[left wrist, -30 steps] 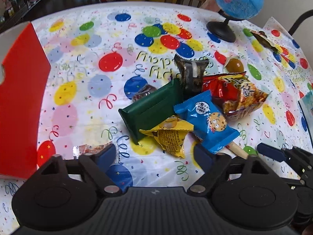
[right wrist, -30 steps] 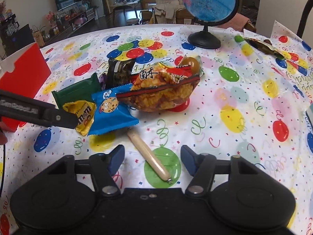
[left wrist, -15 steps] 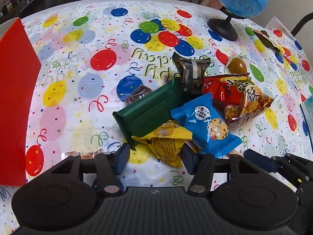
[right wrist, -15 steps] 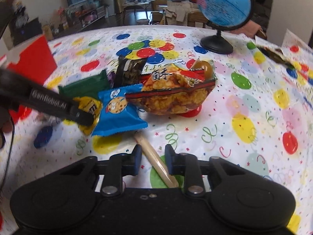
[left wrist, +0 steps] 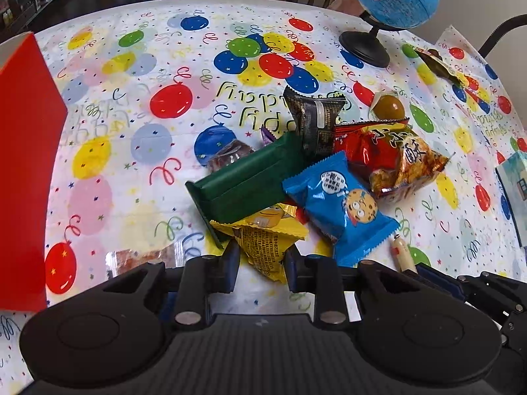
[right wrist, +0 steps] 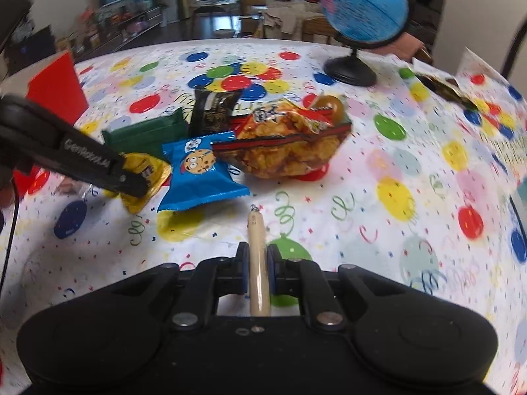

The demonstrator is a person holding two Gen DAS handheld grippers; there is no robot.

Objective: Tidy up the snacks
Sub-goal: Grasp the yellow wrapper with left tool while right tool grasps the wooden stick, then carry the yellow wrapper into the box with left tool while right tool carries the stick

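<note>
Ahead of my fingers (left wrist: pixel 230 263) the snack pile (left wrist: pixel 296 171) blocks the middle of the bench (left wrist: pixel 131 75): green packet (left wrist: pixel 247 177), blue cookie packet (left wrist: pixel 342 204) and crisp bag (left wrist: pixel 395 161) overlap with no gap between them. The red box (left wrist: pixel 23 164) walls off my left edge. Between box and pile I see bare cloth, wide enough to pass (only a small clear wrapper (left wrist: pixel 145 255) lies there). On the far right, the globe (right wrist: pixel 362 10) stands on its stand; open cloth stretches between it and the pile. The other gripper's arm (right wrist: pixel 82 161) reaches across from the left.
</note>
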